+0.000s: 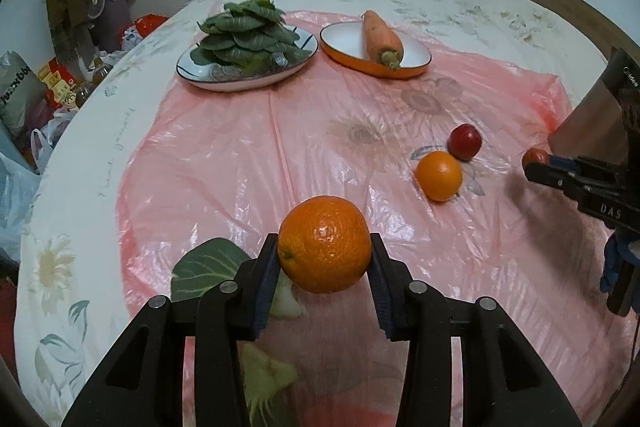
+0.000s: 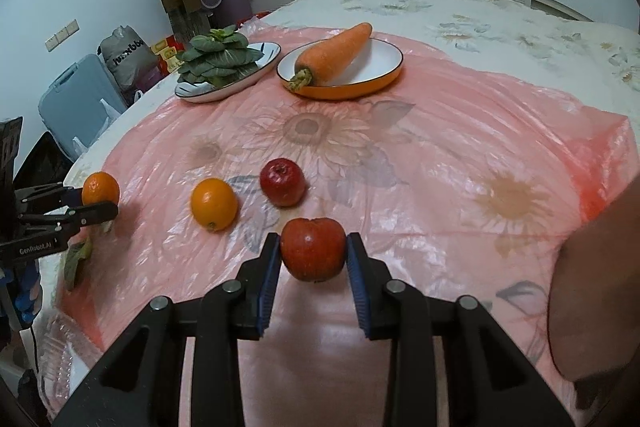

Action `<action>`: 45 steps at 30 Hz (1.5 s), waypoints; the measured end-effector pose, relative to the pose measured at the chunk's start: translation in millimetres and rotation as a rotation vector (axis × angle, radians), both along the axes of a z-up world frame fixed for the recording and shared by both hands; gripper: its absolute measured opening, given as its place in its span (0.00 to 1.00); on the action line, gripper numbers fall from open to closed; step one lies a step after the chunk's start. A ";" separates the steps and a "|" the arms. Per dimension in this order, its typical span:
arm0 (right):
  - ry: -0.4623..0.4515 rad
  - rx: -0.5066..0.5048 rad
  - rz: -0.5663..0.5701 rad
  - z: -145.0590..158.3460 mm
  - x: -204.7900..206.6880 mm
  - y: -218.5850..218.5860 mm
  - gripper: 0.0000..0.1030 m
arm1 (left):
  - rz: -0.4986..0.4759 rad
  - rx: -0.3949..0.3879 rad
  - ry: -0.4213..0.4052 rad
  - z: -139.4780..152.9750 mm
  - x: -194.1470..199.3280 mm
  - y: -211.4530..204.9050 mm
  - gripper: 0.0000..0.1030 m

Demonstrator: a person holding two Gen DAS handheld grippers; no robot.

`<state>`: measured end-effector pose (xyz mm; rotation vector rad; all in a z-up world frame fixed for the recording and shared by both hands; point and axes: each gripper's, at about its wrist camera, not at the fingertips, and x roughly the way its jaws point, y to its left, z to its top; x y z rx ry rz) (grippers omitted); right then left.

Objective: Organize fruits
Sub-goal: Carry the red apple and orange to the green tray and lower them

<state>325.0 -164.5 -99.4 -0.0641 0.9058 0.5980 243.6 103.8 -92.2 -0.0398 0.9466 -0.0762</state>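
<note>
My left gripper (image 1: pixel 324 259) is shut on an orange (image 1: pixel 324 243), held just above the pink plastic sheet (image 1: pixel 248 155). My right gripper (image 2: pixel 313 257) is shut on a red apple (image 2: pixel 313 253), also lifted off the sheet. A second orange (image 1: pixel 439 175) (image 2: pixel 213 203) and a second red apple (image 1: pixel 464 141) (image 2: pixel 282 181) lie side by side on the sheet between the two grippers. In the right wrist view the left gripper (image 2: pixel 98 205) shows at the left edge with its orange (image 2: pixel 100 187). The right gripper (image 1: pixel 538 163) shows at the right edge of the left wrist view.
At the far side stand a plate of green leaves (image 1: pixel 248 43) (image 2: pixel 224 67) and an orange-rimmed plate (image 1: pixel 344 39) (image 2: pixel 376 67) holding a carrot (image 1: pixel 380 37) (image 2: pixel 334 53). Loose green leaves (image 1: pixel 208 267) (image 2: pixel 78 263) lie near the left gripper. Bags and clutter (image 1: pixel 24 95) stand beyond the bed's left edge.
</note>
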 end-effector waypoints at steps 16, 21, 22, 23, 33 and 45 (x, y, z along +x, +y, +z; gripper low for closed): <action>0.023 0.014 -0.003 18.6 -121.2 -25.2 0.30 | -0.050 -0.037 -0.058 38.8 -72.4 -52.5 0.36; 0.019 0.019 -0.026 27.2 -151.9 -40.2 0.30 | -0.079 -0.044 -0.054 41.3 -96.6 -77.6 0.36; 0.019 0.020 -0.032 28.5 -156.8 -43.0 0.30 | -0.084 -0.047 -0.055 42.2 -102.1 -83.1 0.36; 0.018 0.020 -0.038 29.9 -161.8 -46.1 0.30 | -0.086 -0.047 -0.055 42.9 -106.1 -87.3 0.36; 0.011 0.001 -0.094 40.2 -206.2 -81.2 0.30 | -0.141 -0.021 -0.050 45.4 -149.1 -129.3 0.36; 0.008 0.017 -0.149 39.9 -231.2 -117.1 0.30 | -0.187 0.027 -0.055 52.3 -170.0 -163.5 0.36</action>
